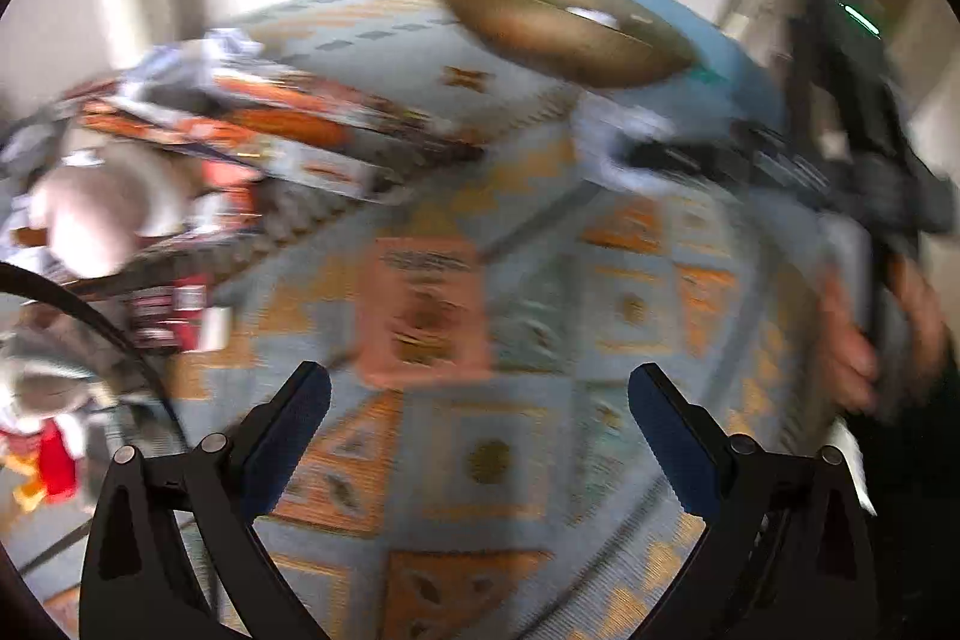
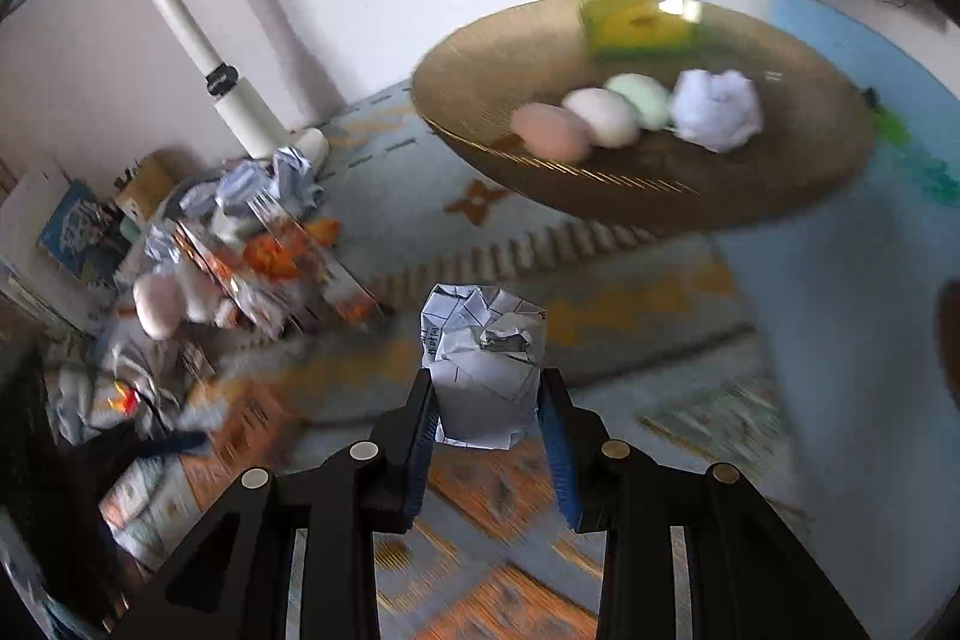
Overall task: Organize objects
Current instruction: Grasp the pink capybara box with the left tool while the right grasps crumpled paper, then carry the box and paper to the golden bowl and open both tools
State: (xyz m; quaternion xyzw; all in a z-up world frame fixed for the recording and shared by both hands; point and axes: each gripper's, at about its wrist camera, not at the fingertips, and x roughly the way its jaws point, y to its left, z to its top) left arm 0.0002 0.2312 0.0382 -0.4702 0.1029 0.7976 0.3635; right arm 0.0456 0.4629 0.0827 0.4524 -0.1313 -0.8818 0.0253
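Crumpled paper clamped in right claw; left claw spread.

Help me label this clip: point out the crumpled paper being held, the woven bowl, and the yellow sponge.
crumpled paper (image 2: 486,364), right wrist view, middle of the wad between the fingers.
woven bowl (image 2: 480,100), right wrist view, bare inner wall at left.
yellow sponge (image 2: 639,22), right wrist view, its yellow top face.
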